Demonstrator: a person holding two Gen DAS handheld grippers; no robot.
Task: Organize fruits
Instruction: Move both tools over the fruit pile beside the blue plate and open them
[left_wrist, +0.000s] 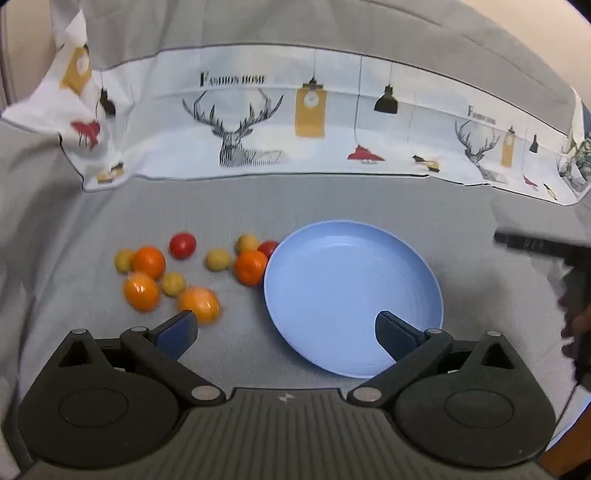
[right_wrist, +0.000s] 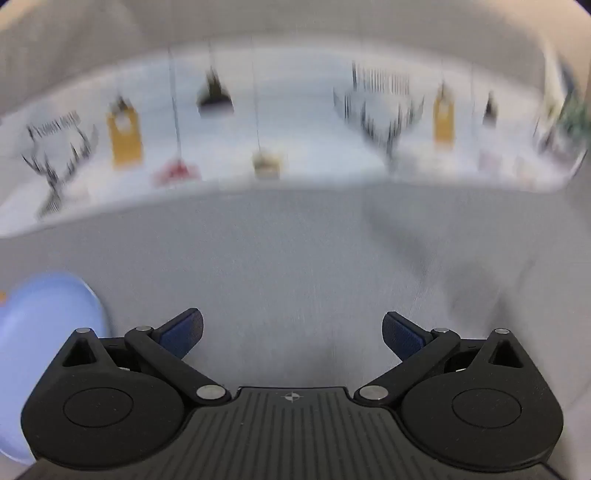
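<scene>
The fruit lies in a loose scatter on the grey bench (left_wrist: 332, 199), all of it left of the empty blue plate (left_wrist: 352, 291). In the left wrist view the left gripper (left_wrist: 286, 328) hangs spread wide with nothing between its fingers, tilted down toward the bench. The nearest orange (left_wrist: 199, 303) sits just beyond the tip of its left finger, ahead and to the left; the gripper's centre line falls on the gap between that orange and the plate's left rim. Farther off lie three more oranges, four small yellow fruits and two red tomatoes, one tomato (left_wrist: 268, 248) tucked against the plate's far-left edge beside an orange (left_wrist: 251, 267).

The right gripper (right_wrist: 291, 330) is likewise spread and empty. Its view is blurred and shows bare bench ahead, with only the plate's right rim (right_wrist: 55, 314) at the far left, so it stands to the right of the plate and well away from the fruit.

The left gripper is judged the nearer one. Reaching the near orange calls for a small shift left and forward, and round fruit may roll if nudged.
</scene>
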